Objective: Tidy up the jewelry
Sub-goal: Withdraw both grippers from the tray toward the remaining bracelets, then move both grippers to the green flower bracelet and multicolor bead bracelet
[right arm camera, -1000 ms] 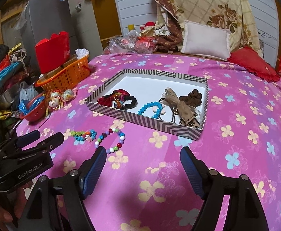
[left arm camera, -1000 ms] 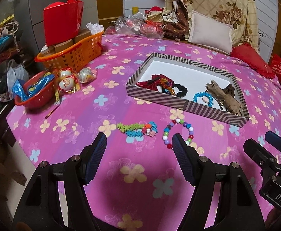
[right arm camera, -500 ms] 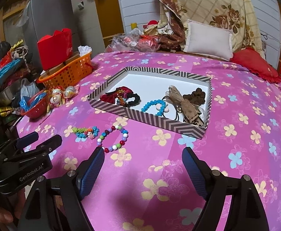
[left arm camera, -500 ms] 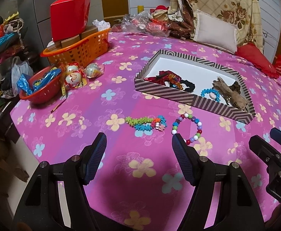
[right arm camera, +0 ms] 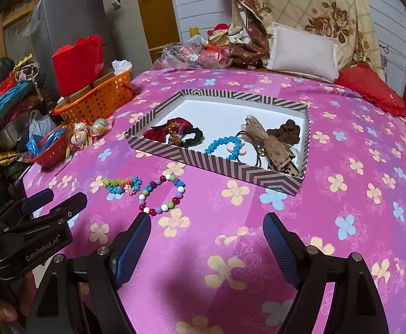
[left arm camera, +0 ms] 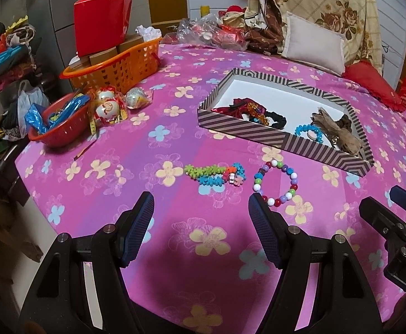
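Nearby, two bracelets (left arm camera: 275, 183), striped box (left arm camera: 308, 150).

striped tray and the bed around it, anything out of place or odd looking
Two bracelets lie loose on the pink bedspread, outside the striped tray that holds the other jewelry: a multicolor round-bead bracelet and a green-and-blue beaded one bunched beside it. Nothing looks spilled or broken. Both hand-held grippers are open and empty.

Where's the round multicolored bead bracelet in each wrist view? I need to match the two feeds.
Left wrist: multicolored bead bracelet lies right of centre, just beyond the right fingertip.
Right wrist: multicolored bead bracelet lies left of centre, just beyond the left fingertip.
Shared landmark: the striped tray, whose near wall is just behind it.
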A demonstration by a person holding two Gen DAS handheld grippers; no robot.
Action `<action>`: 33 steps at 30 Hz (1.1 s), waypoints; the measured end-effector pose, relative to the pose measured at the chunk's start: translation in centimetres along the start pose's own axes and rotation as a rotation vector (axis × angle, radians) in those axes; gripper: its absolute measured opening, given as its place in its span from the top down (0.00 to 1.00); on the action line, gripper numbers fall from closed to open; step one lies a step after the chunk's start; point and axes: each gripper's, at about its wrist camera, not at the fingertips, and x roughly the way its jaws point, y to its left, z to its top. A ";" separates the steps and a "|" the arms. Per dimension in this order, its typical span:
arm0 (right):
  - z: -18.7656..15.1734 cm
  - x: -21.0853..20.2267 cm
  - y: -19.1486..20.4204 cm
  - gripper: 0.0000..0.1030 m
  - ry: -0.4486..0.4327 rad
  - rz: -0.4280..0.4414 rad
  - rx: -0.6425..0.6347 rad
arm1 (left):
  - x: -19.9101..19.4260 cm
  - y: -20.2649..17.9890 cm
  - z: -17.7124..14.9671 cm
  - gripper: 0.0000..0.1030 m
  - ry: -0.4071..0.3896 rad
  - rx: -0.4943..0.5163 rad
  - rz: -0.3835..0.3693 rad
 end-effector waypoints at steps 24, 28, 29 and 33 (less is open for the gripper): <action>-0.6 1.7 -0.1 0.22 0.041 0.011 0.000 | 1.8 0.1 -0.5 0.31 0.054 -0.010 -0.002; -0.7 2.1 0.0 0.22 0.050 0.014 -0.003 | 2.4 0.2 -0.6 0.31 0.067 -0.015 -0.001; -0.7 2.2 -0.1 0.22 0.052 0.014 -0.002 | 2.5 0.3 -0.6 0.31 0.071 -0.017 0.000; -0.8 2.7 -0.2 0.22 0.060 0.018 -0.001 | 3.0 1.1 -0.6 0.31 0.086 -0.027 -0.005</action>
